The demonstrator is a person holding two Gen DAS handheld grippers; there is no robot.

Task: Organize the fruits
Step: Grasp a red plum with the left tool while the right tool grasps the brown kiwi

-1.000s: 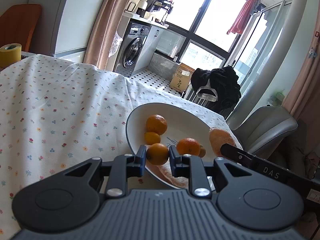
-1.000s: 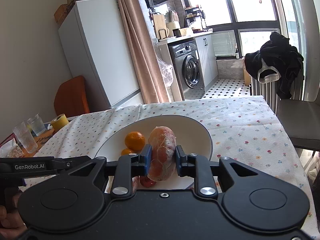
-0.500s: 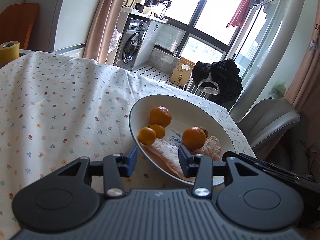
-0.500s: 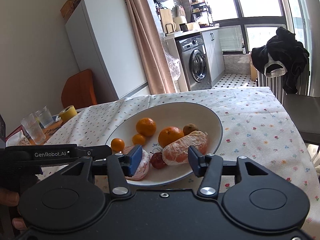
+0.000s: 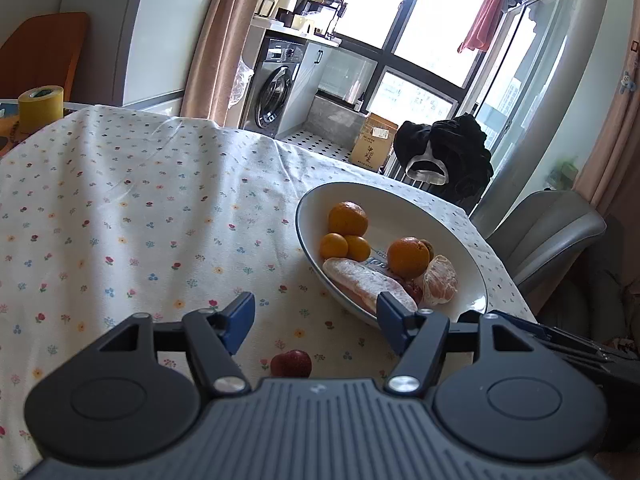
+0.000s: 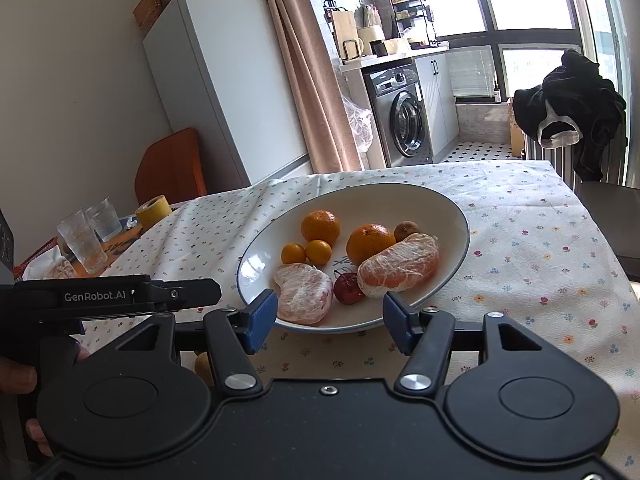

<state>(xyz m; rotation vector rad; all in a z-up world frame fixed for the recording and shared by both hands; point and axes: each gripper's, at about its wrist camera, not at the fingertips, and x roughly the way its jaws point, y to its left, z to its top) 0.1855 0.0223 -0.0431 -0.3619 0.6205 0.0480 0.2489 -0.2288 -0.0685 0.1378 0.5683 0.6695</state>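
Fruit sits in the white bowl (image 6: 460, 216) on the counter (image 5: 120, 208), which is covered by a flowered cloth. In the bowl: two big oranges (image 6: 370, 242), two small oranges (image 6: 319, 252), two peeled citrus pieces (image 6: 400, 266), a small red fruit (image 6: 347, 288) between the peeled pieces, and a small brown fruit (image 6: 406, 231) at the far side. One more red fruit (image 5: 291, 363) lies loose on the cloth outside the bowl, just in front of the left hand-held gripper (image 5: 316, 316).

Left hand-held gripper: fingers wide apart, holding nothing, over the cloth at the bowl's near rim; right blue pad (image 5: 390, 318) overlaps the rim in view, contact unclear.

Right hand-held gripper (image 6: 330, 320): fingers spread wide, empty, just short of the bowl's near edge, not touching the fruit. A yellowish round thing (image 6: 201, 364) peeks out beneath its left finger, too hidden to identify.

Further out: yellow tape roll (image 6: 153, 212) and two glasses (image 6: 82, 240) at the counter's far left.
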